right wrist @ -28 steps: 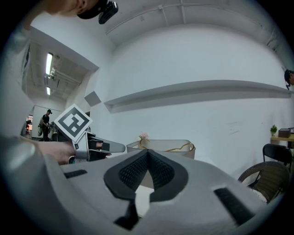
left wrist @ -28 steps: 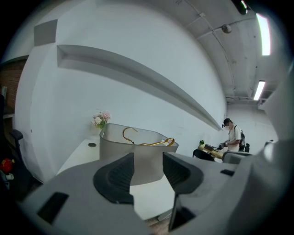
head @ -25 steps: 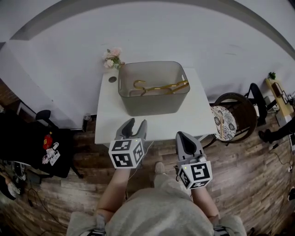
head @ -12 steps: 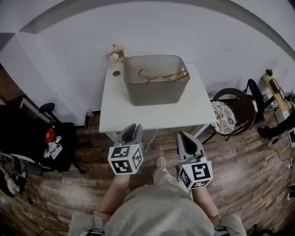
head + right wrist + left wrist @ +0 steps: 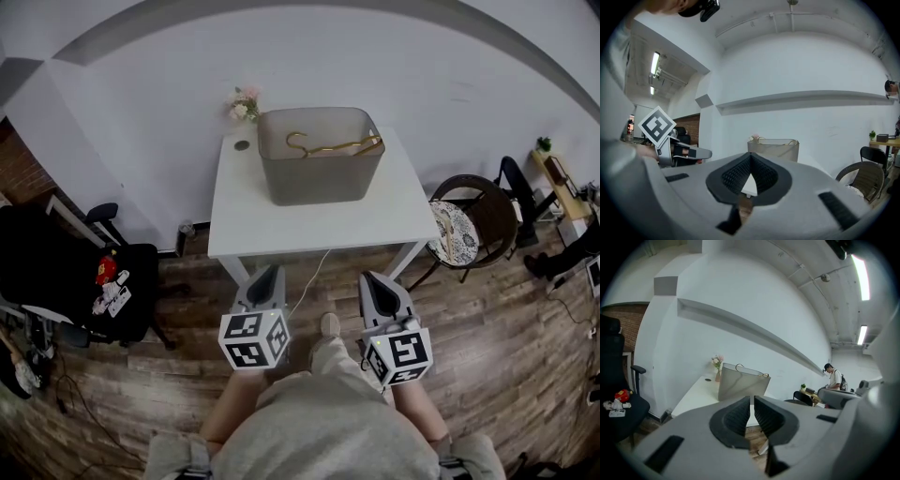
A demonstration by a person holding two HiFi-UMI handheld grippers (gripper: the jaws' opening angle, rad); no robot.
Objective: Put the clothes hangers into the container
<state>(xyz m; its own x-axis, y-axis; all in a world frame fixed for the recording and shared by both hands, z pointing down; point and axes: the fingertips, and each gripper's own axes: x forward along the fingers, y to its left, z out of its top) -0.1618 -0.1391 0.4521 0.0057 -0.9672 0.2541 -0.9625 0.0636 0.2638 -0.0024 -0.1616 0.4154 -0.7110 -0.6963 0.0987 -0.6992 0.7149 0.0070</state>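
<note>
Jaws together, right gripper [image 5: 750, 155]; table [image 5: 309, 225], plank floor [image 5: 506, 319].

The gold clothes hangers [image 5: 330, 148] overlap in the grey container [image 5: 323, 186], too small to count. In both gripper views its wall hides all but their tops. A black office chair [image 5: 56, 272] runs off the left edge, and the small items on it are unreadable.

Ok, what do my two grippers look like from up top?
Both the left gripper and the right gripper have grey tapered bodies with black ribbed pads. Each carries a white cube with black square markers. The person wears light grey clothing. The left gripper's jaws have just been closing on nothing.
</note>
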